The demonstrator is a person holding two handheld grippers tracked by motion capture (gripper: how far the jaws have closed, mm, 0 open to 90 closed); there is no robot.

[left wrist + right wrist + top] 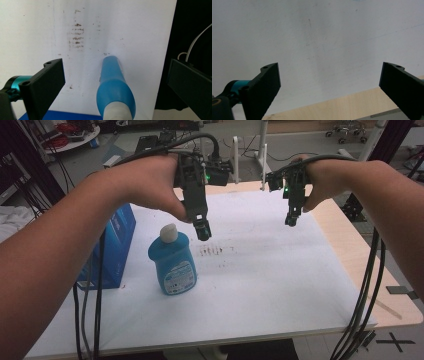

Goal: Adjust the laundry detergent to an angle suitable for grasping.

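A blue bottle (172,263) with a white cap stands upright on the white sheet (260,285) at the left of centre. My left gripper (202,229) hangs in the air just above and to the right of its cap, jaws pointing down. In the left gripper view the jaws stand wide apart and the bottle (115,90) lies below, between them, untouched. My right gripper (291,219) hovers over the sheet's far right part, also pointing down. Its jaws are wide apart in the right gripper view with only bare sheet (319,37) beneath.
A blue box (116,245) stands at the left, close behind the bottle. Brown smudges (211,250) mark the sheet near the centre. The wooden tabletop (360,265) shows along the right edge. Black cables (362,305) hang off the table at the right and left.
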